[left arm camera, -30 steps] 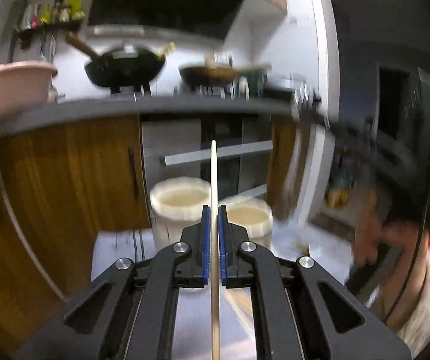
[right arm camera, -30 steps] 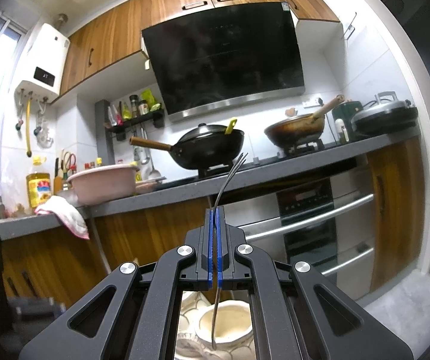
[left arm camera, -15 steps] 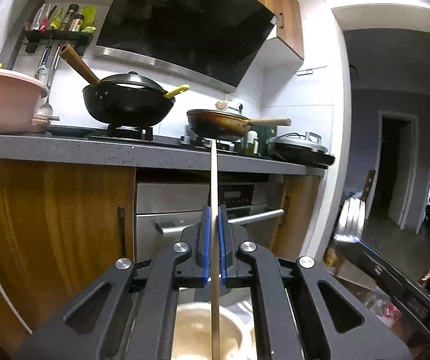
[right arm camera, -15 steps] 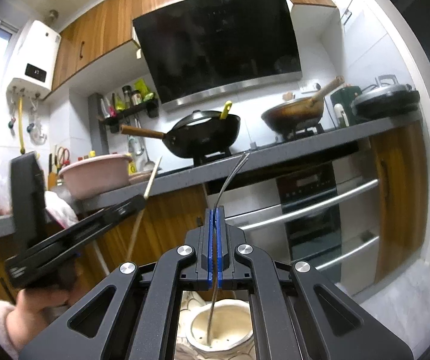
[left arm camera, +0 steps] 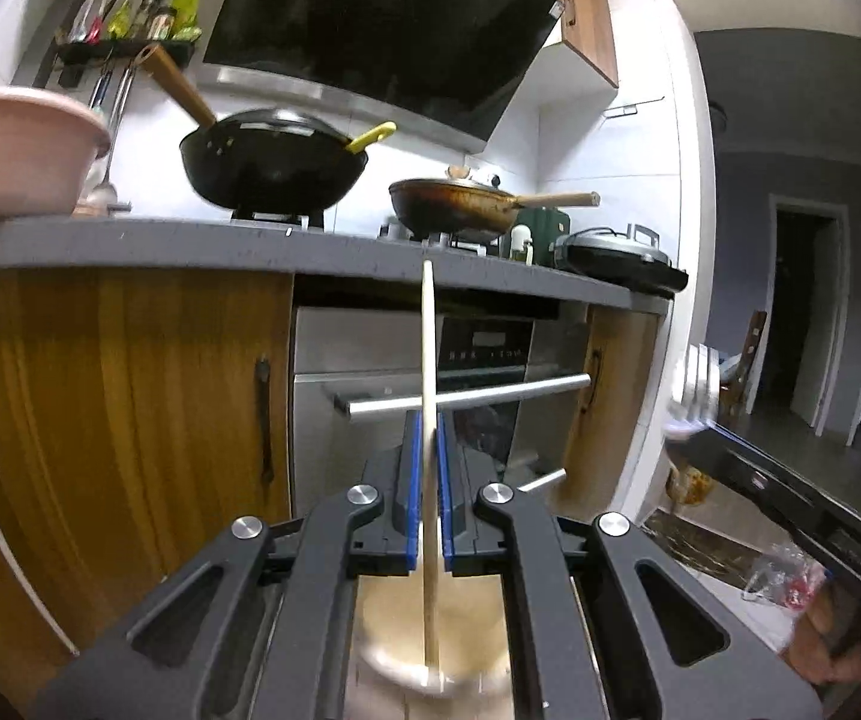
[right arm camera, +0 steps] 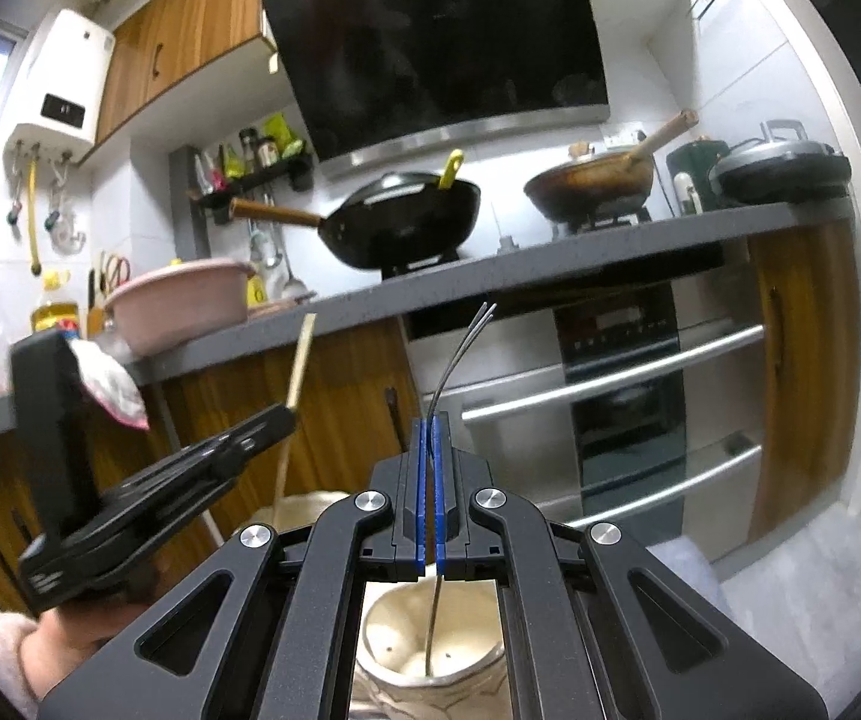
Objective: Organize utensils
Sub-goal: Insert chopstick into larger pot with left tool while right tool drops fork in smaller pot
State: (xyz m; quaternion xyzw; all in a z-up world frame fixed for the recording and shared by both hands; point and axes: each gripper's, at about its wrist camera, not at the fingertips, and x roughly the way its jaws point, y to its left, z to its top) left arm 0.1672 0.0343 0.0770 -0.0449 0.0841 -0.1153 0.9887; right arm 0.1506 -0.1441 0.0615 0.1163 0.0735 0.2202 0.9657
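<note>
My left gripper (left arm camera: 427, 420) is shut on a pale wooden chopstick (left arm camera: 428, 348) held upright; its lower end hangs inside a cream ceramic holder (left arm camera: 478, 669) below the jaws. My right gripper (right arm camera: 430, 423) is shut on a thin metal fork (right arm camera: 460, 348), tines up, its handle end reaching into a second cream holder (right arm camera: 466, 666). In the right wrist view the left gripper (right arm camera: 277, 417) and its chopstick (right arm camera: 299, 360) stand to the left, over another cream holder (right arm camera: 304, 507).
A grey counter (right arm camera: 550, 270) carries a black wok (right arm camera: 406, 228), a brown pan (right arm camera: 592, 180) and a pink basin (right arm camera: 178, 300). Wooden cabinet doors (left arm camera: 100, 420) and an oven (right arm camera: 622, 396) stand behind. A white mat (right arm camera: 790, 588) covers the floor at right.
The left gripper swung from pointing at the floor holders to upright, then sank a little with the chopstick end into a holder. The right gripper lowered the fork slightly into its holder.
</note>
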